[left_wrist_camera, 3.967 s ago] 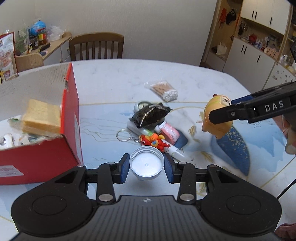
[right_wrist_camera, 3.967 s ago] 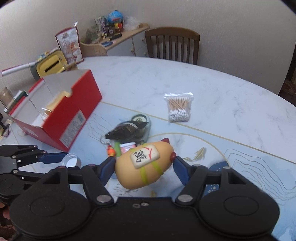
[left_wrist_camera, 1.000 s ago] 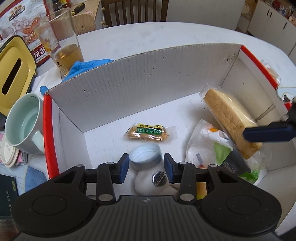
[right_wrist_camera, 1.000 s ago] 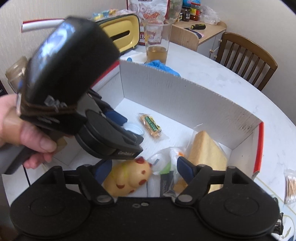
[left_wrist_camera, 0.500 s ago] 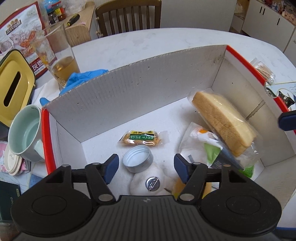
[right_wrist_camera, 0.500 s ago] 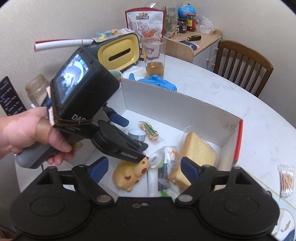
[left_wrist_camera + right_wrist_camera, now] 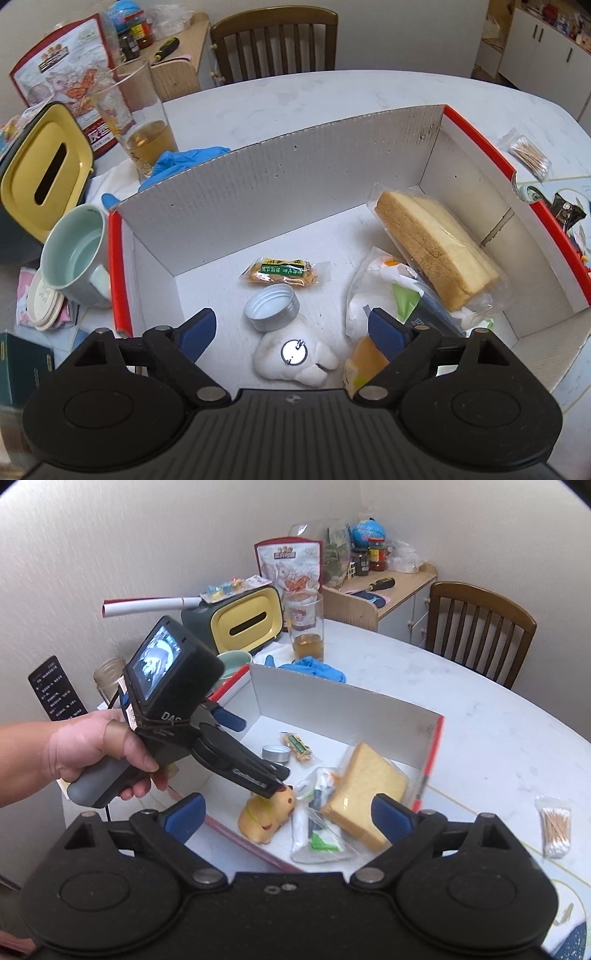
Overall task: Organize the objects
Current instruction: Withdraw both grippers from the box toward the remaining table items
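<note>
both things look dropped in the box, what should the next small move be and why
Probably lift both grippers clear of the red box and head back to the table. The left gripper and right gripper have just been opening and hold nothing; the metal lid and yellow toy lie inside, while the cotton swabs remain outside.

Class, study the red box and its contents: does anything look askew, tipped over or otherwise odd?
Yes. The bagged bread leans tilted on other packets against the red box wall, the yellow toy lies tipped over, and the metal lid sits upside down.
</note>
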A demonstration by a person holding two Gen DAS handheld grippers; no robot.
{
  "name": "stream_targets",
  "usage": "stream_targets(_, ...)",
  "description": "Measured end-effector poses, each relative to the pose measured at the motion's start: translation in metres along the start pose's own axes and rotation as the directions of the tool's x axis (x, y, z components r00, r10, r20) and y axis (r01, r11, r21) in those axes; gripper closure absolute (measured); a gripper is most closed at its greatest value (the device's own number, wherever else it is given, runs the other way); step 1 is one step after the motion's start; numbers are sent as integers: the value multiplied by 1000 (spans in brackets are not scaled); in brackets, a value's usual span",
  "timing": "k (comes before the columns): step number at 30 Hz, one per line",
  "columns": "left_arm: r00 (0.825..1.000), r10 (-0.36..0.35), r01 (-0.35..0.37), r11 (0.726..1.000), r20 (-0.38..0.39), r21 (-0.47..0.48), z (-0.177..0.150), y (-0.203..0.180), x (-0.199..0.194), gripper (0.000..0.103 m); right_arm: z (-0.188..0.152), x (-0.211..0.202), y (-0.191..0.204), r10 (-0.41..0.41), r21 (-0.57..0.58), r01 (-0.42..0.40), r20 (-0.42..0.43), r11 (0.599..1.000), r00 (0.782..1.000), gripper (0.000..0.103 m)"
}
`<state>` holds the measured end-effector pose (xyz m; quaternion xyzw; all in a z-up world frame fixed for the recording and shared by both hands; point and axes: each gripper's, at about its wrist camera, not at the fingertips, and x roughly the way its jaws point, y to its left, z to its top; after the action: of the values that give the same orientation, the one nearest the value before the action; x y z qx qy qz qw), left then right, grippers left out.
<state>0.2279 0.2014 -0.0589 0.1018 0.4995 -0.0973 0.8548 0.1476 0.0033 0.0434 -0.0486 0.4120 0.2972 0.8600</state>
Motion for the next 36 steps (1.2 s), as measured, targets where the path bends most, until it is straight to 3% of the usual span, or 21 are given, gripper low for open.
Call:
stream_targets(8, 997, -33, 43, 988, 72, -146, -5, -4, -25, 13, -28, -47, -37, -17, 30, 15, 53, 999, 998, 4)
stream_targets(20, 983, -30, 69, 974, 182, -214, -11, -63, -75, 12, -80, -105, -111, -85, 89, 77, 95, 993, 992, 0)
stream_targets(27, 970, -22, 68, 980, 242, -185, -13, -113, -97, 12, -113, -122, -149, -155, 106, 148, 63, 983, 986, 0)
stream_targets(36, 955, -68, 92, 993, 288, -71, -8, -193, -97, 12, -148, -127, -180, -206, 89, 203, 25, 975, 978, 0)
